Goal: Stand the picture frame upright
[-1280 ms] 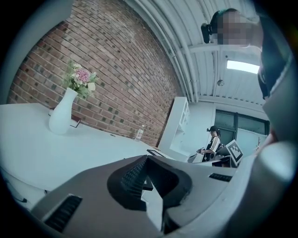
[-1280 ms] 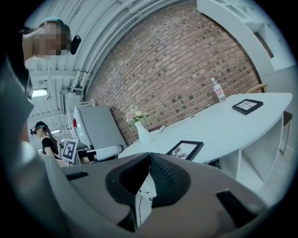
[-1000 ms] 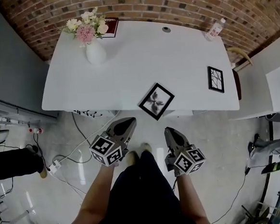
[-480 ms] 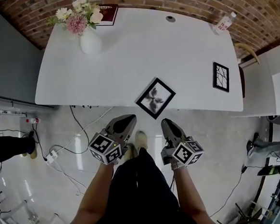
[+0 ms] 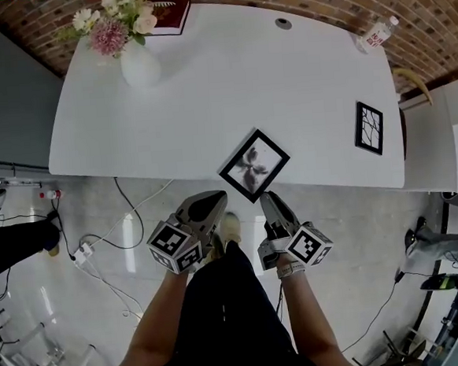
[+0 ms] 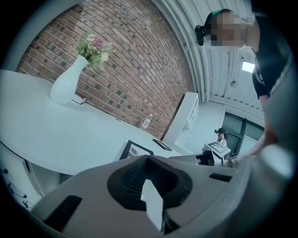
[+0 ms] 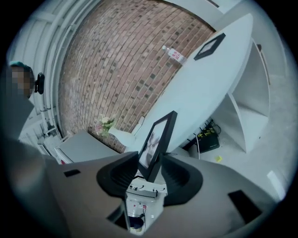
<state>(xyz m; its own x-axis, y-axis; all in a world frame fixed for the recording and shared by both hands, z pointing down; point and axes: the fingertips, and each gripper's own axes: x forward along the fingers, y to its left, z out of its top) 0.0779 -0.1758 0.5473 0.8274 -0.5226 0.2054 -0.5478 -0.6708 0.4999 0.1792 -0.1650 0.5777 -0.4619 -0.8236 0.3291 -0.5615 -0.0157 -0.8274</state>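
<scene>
The left gripper, a grey two-jaw tool with a marker cube, hangs just left of the picture frame's near corner. Its jaws are closed together on nothing.

The right gripper sits just right of that same corner. Its jaws are opening, and in the right gripper view the frame's corner stands in the gap between them with neither pad pressing on it.

The black-edged square picture frame with a grey flower print lies flat on the white table. It is turned like a diamond, with its near corner at, or perhaps just past, the table's front edge.

To do this step well, I judge:
- Slide the open jaws further along the black border before closing, so the grip is on the rim and not the bare tip.
- Pivot the frame up about its far edge.
- Bring the idle left gripper to the frame's left side to steady it.

Well right of the frame lies a smaller black frame. Far beyond the frame stands a white vase of flowers.
</scene>
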